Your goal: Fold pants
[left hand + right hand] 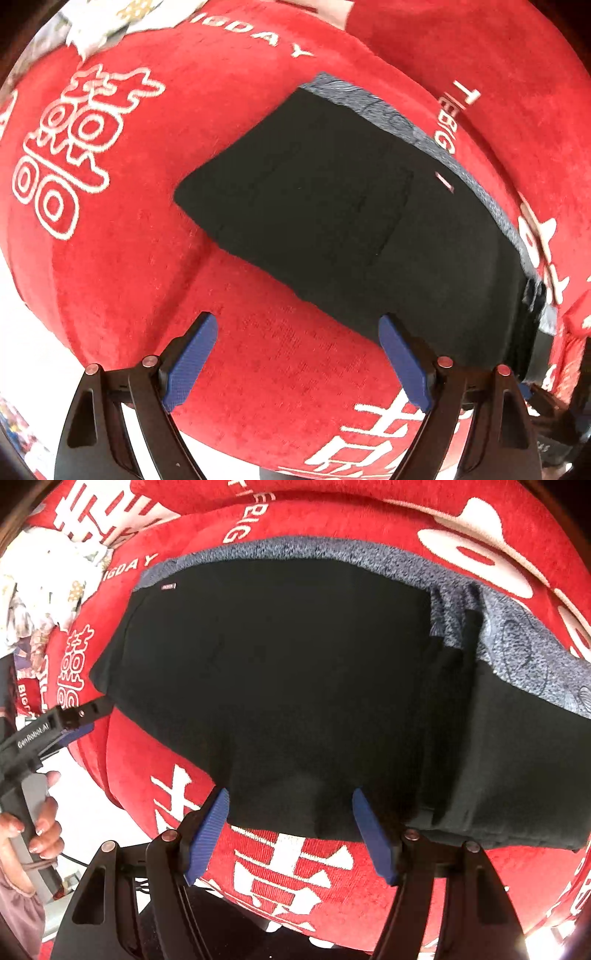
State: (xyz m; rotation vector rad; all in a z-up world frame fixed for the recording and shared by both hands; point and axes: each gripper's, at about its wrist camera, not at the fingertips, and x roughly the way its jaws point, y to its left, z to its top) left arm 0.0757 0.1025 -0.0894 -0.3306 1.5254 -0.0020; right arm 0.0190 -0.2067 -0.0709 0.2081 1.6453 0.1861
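The black pants (343, 218) lie folded flat on a red plush cover (122, 258), with a grey-blue fleece lining showing along their far edge (388, 110). My left gripper (297, 358) is open and empty, just short of the pants' near edge. In the right wrist view the pants (280, 672) fill the middle, with the lining (517, 646) at the far right. My right gripper (290, 830) is open at the pants' near hem, holding nothing. The left gripper (88, 716) also shows at the left there, held by a hand.
The red cover (295, 867) carries white characters and lettering. A pile of light patterned fabric (44, 587) lies at the far left, also seen in the left wrist view (103, 22). A white floor (22, 332) shows past the cover's edge.
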